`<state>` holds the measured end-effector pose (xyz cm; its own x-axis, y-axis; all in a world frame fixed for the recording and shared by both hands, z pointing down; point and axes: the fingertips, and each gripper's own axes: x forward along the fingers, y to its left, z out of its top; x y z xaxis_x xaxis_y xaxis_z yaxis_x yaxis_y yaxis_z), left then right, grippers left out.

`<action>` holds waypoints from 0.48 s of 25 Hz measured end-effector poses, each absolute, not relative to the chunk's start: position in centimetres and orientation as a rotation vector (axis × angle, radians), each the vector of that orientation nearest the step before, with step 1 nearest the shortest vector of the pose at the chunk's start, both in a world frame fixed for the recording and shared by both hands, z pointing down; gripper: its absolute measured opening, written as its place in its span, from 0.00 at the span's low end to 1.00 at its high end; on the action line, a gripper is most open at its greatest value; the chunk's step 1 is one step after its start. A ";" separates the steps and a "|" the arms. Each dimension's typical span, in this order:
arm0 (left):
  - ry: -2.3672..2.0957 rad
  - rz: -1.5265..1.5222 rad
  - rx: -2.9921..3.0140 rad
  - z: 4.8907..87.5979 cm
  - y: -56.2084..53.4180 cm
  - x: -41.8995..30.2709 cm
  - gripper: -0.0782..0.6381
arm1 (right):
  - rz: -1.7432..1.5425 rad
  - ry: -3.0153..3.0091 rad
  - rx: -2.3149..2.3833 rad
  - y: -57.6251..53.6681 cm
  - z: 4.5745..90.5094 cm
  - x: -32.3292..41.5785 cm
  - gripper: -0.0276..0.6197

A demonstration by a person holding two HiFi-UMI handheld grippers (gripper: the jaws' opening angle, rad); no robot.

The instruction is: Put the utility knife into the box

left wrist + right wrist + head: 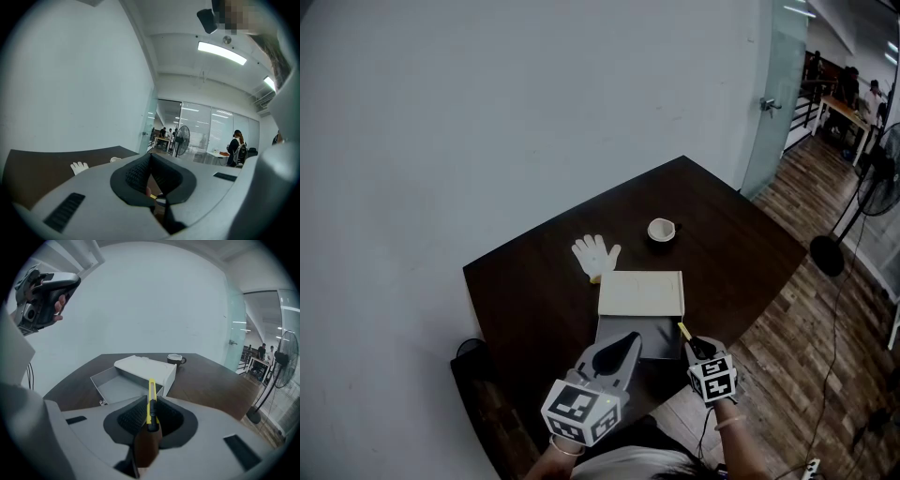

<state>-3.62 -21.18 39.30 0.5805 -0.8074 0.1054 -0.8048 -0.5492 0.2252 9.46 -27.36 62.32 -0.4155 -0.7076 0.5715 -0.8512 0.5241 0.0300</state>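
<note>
A yellow utility knife (152, 389) is clamped between the pads of my right gripper (150, 403), its tip pointing at the box. The box (112, 384) is an open grey tray with its white lid (146, 368) standing at the far side. In the head view the right gripper (696, 348) holds the knife (683, 330) just off the box's (637, 336) near right corner. My left gripper (622, 348) is raised above the table's near edge, left of the box. Its jaws are shut with nothing in them, and it (150, 163) tilts up towards the wall and ceiling.
A white work glove (595, 254) lies beyond the box and a dark cup (662, 231) stands behind the lid, both on the dark wooden table (534, 291). A floor fan (872, 192) stands on the wooden floor to the right. People sit at far desks.
</note>
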 end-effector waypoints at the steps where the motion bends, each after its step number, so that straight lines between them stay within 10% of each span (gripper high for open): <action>1: -1.340 -0.017 2.561 39.3 -21.1 -3.8 0.13 | 0.357 -2.245 1.255 -27.4 62.2 9.1 0.15; 12: -1.424 -0.036 2.521 38.9 -20.5 -5.8 0.13 | 0.310 -2.299 1.145 -27.8 61.4 5.7 0.15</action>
<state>-5.80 -20.46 38.94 0.5230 -0.8466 0.0985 -0.8405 -0.4932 0.2243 5.73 -27.83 61.43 -0.4874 -0.6646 0.5663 -0.7909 0.6109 0.0362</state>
